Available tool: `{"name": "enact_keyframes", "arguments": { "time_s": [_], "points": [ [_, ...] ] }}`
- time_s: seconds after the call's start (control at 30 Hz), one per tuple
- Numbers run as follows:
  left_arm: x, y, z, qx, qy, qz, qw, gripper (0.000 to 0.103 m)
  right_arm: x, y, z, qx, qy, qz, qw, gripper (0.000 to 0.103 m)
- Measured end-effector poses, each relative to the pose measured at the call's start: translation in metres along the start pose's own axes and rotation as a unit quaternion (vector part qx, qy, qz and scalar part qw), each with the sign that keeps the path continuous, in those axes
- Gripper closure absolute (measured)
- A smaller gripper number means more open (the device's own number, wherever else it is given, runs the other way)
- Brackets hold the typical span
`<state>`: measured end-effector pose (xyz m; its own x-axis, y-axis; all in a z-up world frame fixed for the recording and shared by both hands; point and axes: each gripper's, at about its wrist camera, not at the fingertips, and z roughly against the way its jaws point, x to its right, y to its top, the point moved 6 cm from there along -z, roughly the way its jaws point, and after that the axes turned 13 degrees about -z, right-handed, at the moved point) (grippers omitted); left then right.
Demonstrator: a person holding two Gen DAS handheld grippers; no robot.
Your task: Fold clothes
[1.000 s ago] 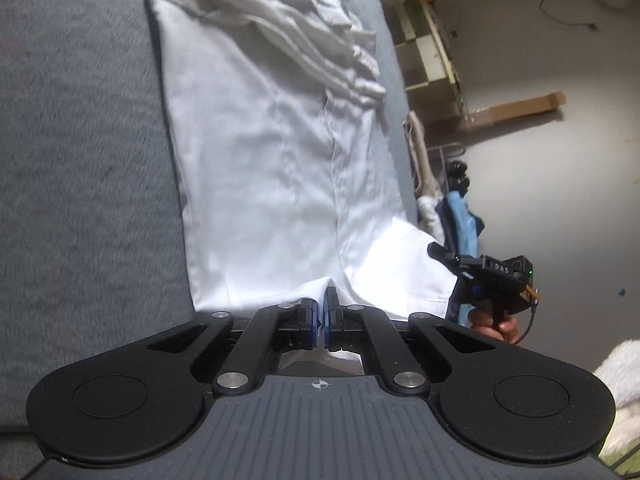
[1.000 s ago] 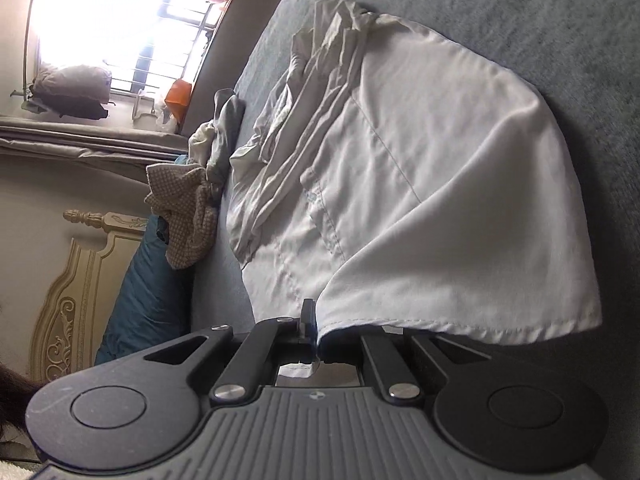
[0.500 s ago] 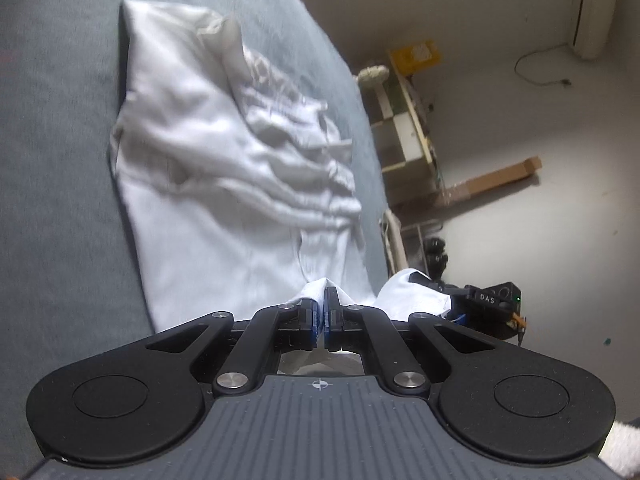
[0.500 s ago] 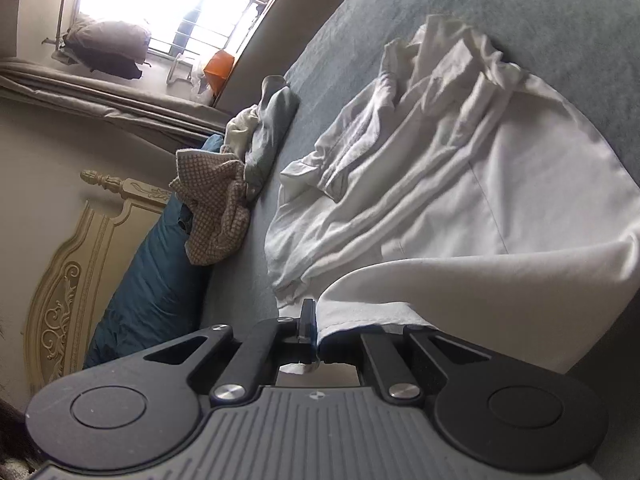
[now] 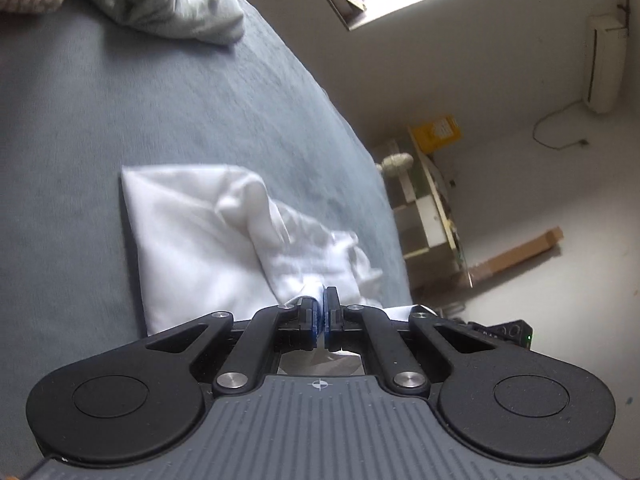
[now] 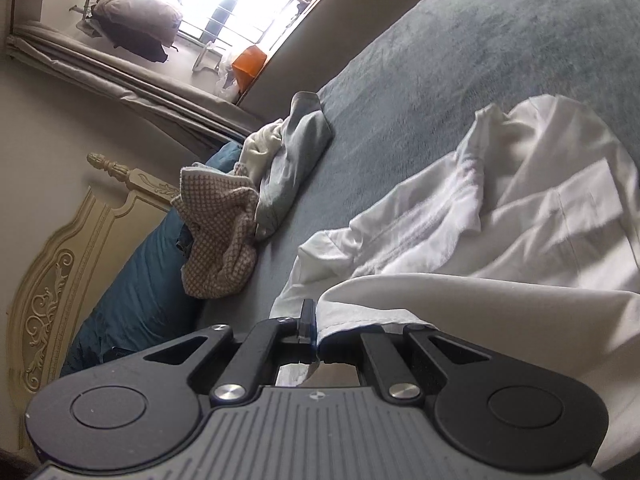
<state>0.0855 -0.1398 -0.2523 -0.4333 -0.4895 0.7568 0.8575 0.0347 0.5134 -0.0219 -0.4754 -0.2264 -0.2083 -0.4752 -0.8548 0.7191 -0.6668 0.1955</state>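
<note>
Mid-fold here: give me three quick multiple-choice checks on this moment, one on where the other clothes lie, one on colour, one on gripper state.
1. Where is the heap of unfolded clothes?
A. Near the headboard
B. On the floor
C. On the white garment

2. What colour is the bedcover?
A. Red
B. Grey-blue
C. Yellow

3. The left gripper and right gripper are:
A. Both open
B. One open
C. Both shut on the white garment

Answers: 1 A, the heap lies by the headboard. 2 B, the cover reads grey-blue. 3 C, cloth is pinched in both closed jaws.
</note>
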Motion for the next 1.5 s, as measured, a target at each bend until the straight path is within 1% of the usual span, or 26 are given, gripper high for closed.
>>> {"name": "enact_keyframes", "arguments": {
  "time_s": [0.1,0.17,0.23,0.27,0.33,0.4,0.47,0.5,0.53,0.6,0.63,0.73,0.77,0.83,0.9,1.0,1.03,1.1,1.13,1.2,1.3,1.37,1.4,1.43,1.5],
  "points": [
    [-0.017,0.021,-0.015,0.005,0.017,0.015,0.9997,0.102,-0.003,0.026,-0.021,0.011,0.003,0.003,1.0,0.102],
    [-0.029,0.034,-0.026,0.008,0.028,0.026,0.9993,0.102,0.004,0.042,-0.036,0.015,0.004,-0.013,1.0,0.102],
    [-0.048,0.04,-0.039,0.008,0.038,0.043,0.9983,0.1,0.012,0.058,-0.051,0.019,0.004,-0.034,0.999,0.102],
    [-0.059,0.04,-0.045,0.007,0.048,0.061,0.997,0.098,0.016,0.066,-0.058,0.02,0.004,-0.045,0.999,0.1],
    [-0.079,0.038,-0.052,0.012,0.058,0.094,0.9938,0.086,0.034,0.079,-0.073,0.015,0.001,-0.093,0.996,0.1],
    [-0.094,0.035,-0.054,0.024,0.062,0.12,0.9905,0.083,0.05,0.089,-0.082,0.017,0.0,-0.13,0.991,0.097],
    [-0.101,0.033,-0.051,0.044,0.052,0.144,0.9872,0.078,0.062,0.095,-0.088,0.008,0.008,-0.157,0.987,0.081],
    [-0.103,0.032,-0.05,0.05,0.047,0.154,0.9858,0.072,0.067,0.096,-0.09,0.004,0.007,-0.171,0.985,0.056],
    [-0.105,0.032,-0.048,0.055,0.045,0.161,0.9844,0.067,0.071,0.097,-0.092,0.0,0.005,-0.184,0.983,0.045],
    [-0.106,0.033,-0.042,0.065,0.044,0.166,0.9831,0.063,0.076,0.1,-0.093,0.002,0.007,-0.198,0.98,0.041],
    [-0.106,0.033,-0.039,0.071,0.04,0.169,0.9823,0.059,0.077,0.101,-0.093,0.004,0.013,-0.207,0.978,0.036],
    [-0.105,0.035,-0.028,0.093,0.031,0.178,0.9791,0.05,0.079,0.104,-0.09,0.015,0.035,-0.242,0.97,0.026],
    [-0.103,0.035,-0.024,0.099,0.028,0.181,0.9782,0.05,0.079,0.105,-0.089,0.019,0.039,-0.254,0.966,0.025],
    [-0.097,0.034,-0.021,0.098,0.024,0.178,0.9788,0.046,0.078,0.105,-0.086,0.021,0.041,-0.268,0.962,0.023],
    [-0.091,0.033,-0.018,0.097,0.02,0.175,0.9796,0.045,0.074,0.105,-0.083,0.017,0.034,-0.271,0.962,0.022],
    [-0.076,0.023,-0.013,0.082,0.009,0.159,0.9839,0.04,0.065,0.103,-0.08,-0.005,0.005,-0.254,0.967,0.02],
    [-0.07,0.018,-0.011,0.076,0.005,0.154,0.9851,0.039,0.062,0.101,-0.08,-0.014,-0.014,-0.248,0.969,0.018],
    [-0.061,0.008,-0.007,0.064,-0.001,0.144,0.9876,0.039,0.055,0.095,-0.078,-0.035,-0.055,-0.234,0.97,0.018],
    [-0.057,0.003,-0.005,0.059,-0.002,0.139,0.9885,0.039,0.052,0.092,-0.075,-0.04,-0.068,-0.225,0.971,0.018],
    [-0.048,-0.007,0.001,0.049,-0.003,0.124,0.9911,0.039,0.043,0.085,-0.065,-0.038,-0.073,-0.208,0.975,0.018],
    [-0.031,-0.024,0.01,0.034,0.022,0.069,0.9968,0.038,0.026,0.074,-0.044,-0.017,-0.069,-0.17,0.983,0.018],
    [-0.017,-0.038,0.01,0.011,0.051,0.013,0.9986,0.039,0.017,0.063,-0.03,0.0,-0.082,-0.122,0.989,0.018],
    [-0.009,-0.045,0.01,0.0,0.063,-0.016,0.9979,0.039,0.014,0.055,-0.024,0.004,-0.096,-0.099,0.991,0.018],
    [-0.002,-0.053,0.009,-0.012,0.074,-0.045,0.9962,0.039,0.015,0.047,-0.02,0.003,-0.11,-0.082,0.991,0.02],
    [0.015,-0.07,0.003,-0.039,0.091,-0.105,0.9895,0.039,0.023,0.033,-0.012,0.004,-0.113,-0.08,0.99,0.027]
  ]
}}
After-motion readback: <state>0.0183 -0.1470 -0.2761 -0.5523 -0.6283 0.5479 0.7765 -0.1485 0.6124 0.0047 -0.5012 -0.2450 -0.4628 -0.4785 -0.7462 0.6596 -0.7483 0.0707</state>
